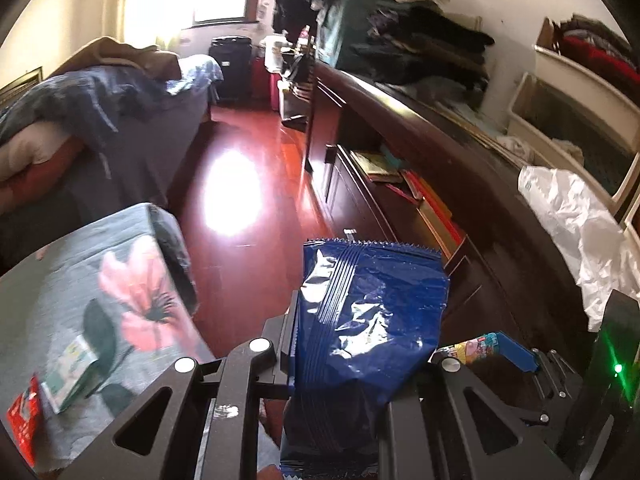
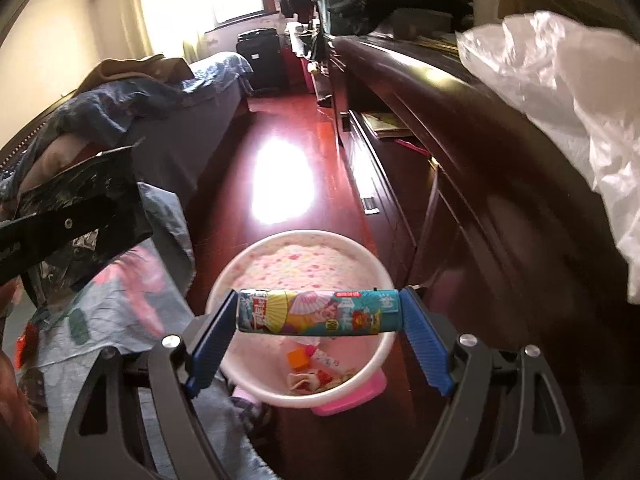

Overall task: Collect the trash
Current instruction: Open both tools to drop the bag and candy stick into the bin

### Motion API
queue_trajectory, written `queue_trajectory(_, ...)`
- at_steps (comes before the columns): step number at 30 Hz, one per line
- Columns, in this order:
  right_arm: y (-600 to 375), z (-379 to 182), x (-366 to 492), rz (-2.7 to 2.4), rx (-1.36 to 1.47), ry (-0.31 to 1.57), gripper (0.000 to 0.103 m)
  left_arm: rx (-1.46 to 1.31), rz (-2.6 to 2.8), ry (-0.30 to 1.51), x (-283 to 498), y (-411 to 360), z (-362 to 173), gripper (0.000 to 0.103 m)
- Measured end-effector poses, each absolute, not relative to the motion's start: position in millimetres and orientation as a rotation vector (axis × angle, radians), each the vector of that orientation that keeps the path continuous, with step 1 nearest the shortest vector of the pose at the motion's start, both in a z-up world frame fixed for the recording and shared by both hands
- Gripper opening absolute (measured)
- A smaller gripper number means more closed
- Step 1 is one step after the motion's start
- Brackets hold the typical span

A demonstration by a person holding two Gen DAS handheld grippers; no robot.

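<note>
Two pieces of trash are riding in my grippers: left gripper (image 1: pixel 340 364) pinching the blue wrapper (image 1: pixel 372 316), right gripper (image 2: pixel 318 336) clamping the colourful box (image 2: pixel 318 312) endwise above the bin (image 2: pixel 372 368) for dropping.

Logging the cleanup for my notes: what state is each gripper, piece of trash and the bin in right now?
left gripper: shut on blue wrapper
right gripper: shut on colourful box, held crosswise over the bin
trash bin: uncovered, scraps at bottom
white plastic bag: crumpled on dresser
</note>
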State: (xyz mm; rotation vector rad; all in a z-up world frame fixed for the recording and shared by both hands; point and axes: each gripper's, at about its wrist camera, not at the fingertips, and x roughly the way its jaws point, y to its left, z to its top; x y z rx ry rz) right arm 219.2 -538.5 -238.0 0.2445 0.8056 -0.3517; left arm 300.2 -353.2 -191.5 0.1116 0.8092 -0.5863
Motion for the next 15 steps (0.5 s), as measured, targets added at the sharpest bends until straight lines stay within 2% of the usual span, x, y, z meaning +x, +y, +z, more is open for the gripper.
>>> queue_trajectory(6,-544,-265,234,-0.367,0.215,0.832,0.081,0.149,-0.598,0.851,312,-385,-216,0.020)
queue_trajectory(9,-545,-277,241,-0.374,0.198,0.840,0.082,0.157,-0.597,0.859,318,-390,-223,0.037)
queue_trajectory(11,-544,-283,245,-0.374,0.191,0.845,0.083,0.150,-0.592,0.862,322,-391,-224,0.055)
queue_trajectory(13,-545,-286,247,-0.375,0.190,0.847,0.086,0.135,-0.587,0.860,326,-389,-224,0.069)
queue_trajectory(15,-544,-288,248,-0.373,0.192,0.843,0.088,0.121,-0.583,0.845,327,-385,-221,0.076)
